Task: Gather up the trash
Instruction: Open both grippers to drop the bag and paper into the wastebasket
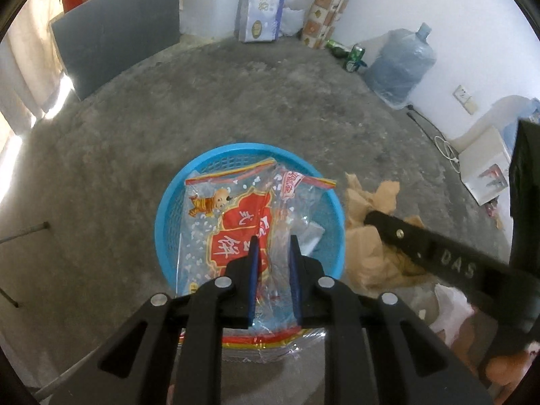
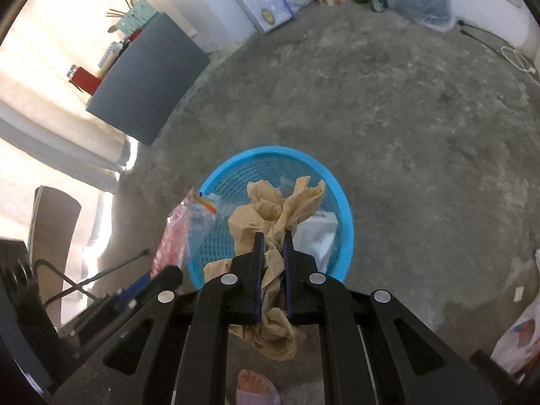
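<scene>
A round blue mesh basket (image 1: 168, 209) stands on the concrete floor; it also shows in the right wrist view (image 2: 341, 202). My left gripper (image 1: 275, 241) is shut on a clear plastic snack bag (image 1: 236, 222) with red print, held over the basket. My right gripper (image 2: 272, 238) is shut on crumpled brown paper (image 2: 280, 209), held above the basket. The brown paper also shows right of the basket in the left wrist view (image 1: 371, 202). A white carton (image 2: 317, 233) lies inside the basket. The snack bag shows at the basket's left in the right wrist view (image 2: 179, 233).
A dark grey cabinet (image 1: 118, 37) stands at the back left. A tissue box (image 1: 263, 0), green cans (image 1: 354, 55) and a blue water jug (image 1: 401, 64) line the far wall. A white box (image 1: 486, 172) sits at the right. A white plastic bag (image 2: 519, 337) lies on the floor.
</scene>
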